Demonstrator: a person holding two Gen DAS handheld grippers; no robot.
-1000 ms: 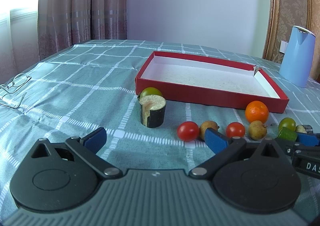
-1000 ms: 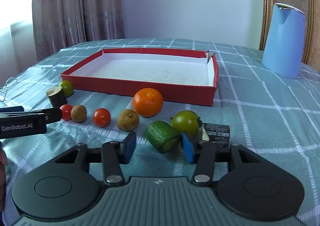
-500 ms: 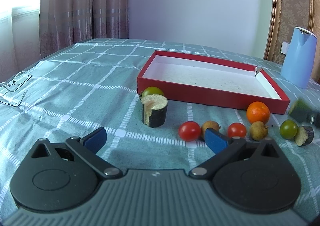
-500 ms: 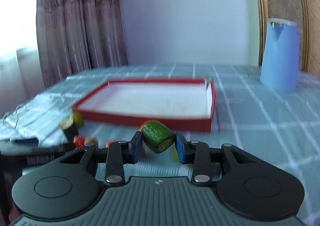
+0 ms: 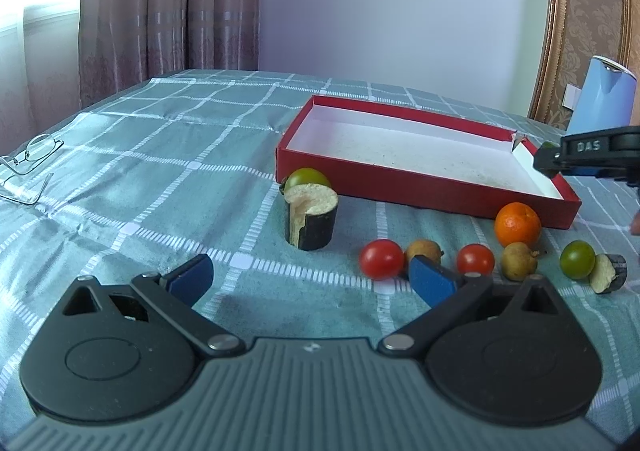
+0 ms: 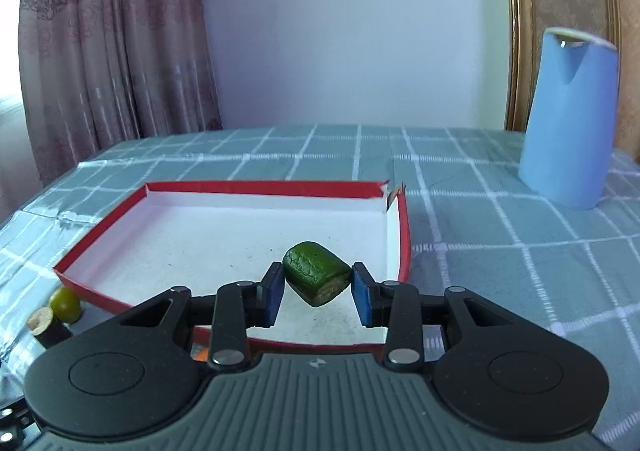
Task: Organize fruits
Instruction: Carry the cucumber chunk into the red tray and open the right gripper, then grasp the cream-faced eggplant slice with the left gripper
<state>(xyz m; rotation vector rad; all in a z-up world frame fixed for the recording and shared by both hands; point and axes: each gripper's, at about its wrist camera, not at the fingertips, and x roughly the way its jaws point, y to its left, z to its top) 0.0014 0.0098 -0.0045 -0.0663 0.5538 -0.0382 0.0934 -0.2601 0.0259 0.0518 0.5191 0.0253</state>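
Note:
My right gripper point(image 6: 316, 293) is shut on a green cucumber chunk point(image 6: 314, 273) and holds it above the near right part of the red box point(image 6: 403, 235), which has a white floor. In the left wrist view the right gripper point(image 5: 554, 161) hangs over the box's right corner. My left gripper point(image 5: 310, 277) is open and empty, low over the cloth. Ahead of it lie a dark eggplant chunk point(image 5: 311, 217), a green tomato point(image 5: 306, 178), two red tomatoes point(image 5: 381, 259), two brown longans point(image 5: 519, 261), an orange point(image 5: 517, 224), another green tomato point(image 5: 577, 259) and a small eggplant piece point(image 5: 609, 273).
A blue kettle point(image 6: 568, 119) stands on the checked tablecloth right of the box. Glasses point(image 5: 28, 167) lie at the far left. Curtains and a wall are behind the table.
My right gripper closed on the cucumber chunk, lifted it off the cloth and carried it forward over the red box. The left gripper has hardly moved.

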